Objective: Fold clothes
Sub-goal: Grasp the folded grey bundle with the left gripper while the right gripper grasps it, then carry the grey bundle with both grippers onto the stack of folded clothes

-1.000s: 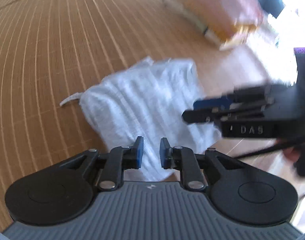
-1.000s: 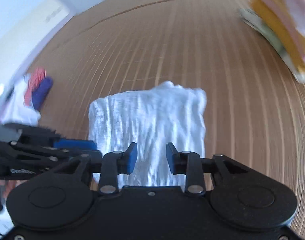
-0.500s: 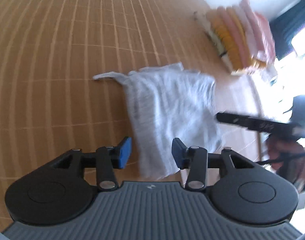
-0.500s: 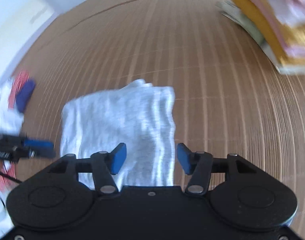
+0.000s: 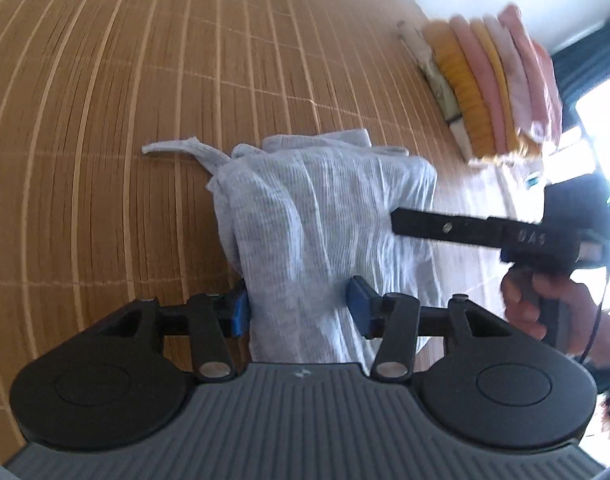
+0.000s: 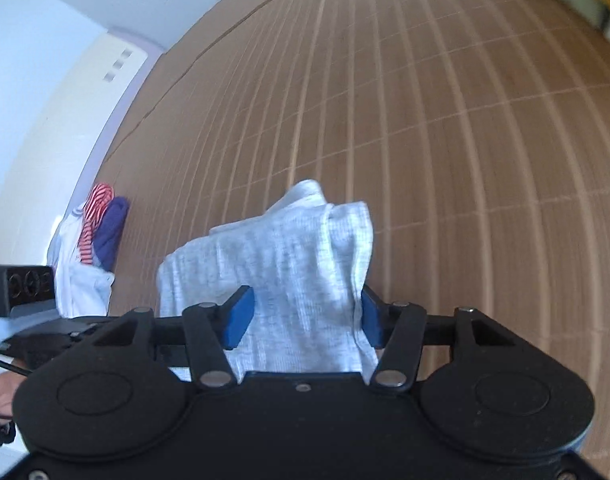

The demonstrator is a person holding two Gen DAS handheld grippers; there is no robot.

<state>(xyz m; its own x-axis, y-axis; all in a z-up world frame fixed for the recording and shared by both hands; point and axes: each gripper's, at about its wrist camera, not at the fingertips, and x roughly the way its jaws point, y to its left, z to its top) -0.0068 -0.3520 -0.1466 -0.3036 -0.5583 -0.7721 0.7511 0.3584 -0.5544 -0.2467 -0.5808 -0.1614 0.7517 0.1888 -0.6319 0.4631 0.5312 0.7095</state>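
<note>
Both grippers have spread wider since a second ago: left gripper (image 5: 297, 308) and right gripper (image 6: 303, 316) straddle the folded grey garment (image 5: 325, 232), jaws apart. Its near edge hides behind both gripper bodies; the folded stack (image 5: 489, 84) is blurred.

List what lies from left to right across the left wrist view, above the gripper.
Bare bamboo mat → grey folded garment → right gripper → hand holding it.

Folded garment (image 5: 321, 216) on mat (image 5: 105, 120); stacked clothes (image 5: 493, 80) behind, rightward.
</note>
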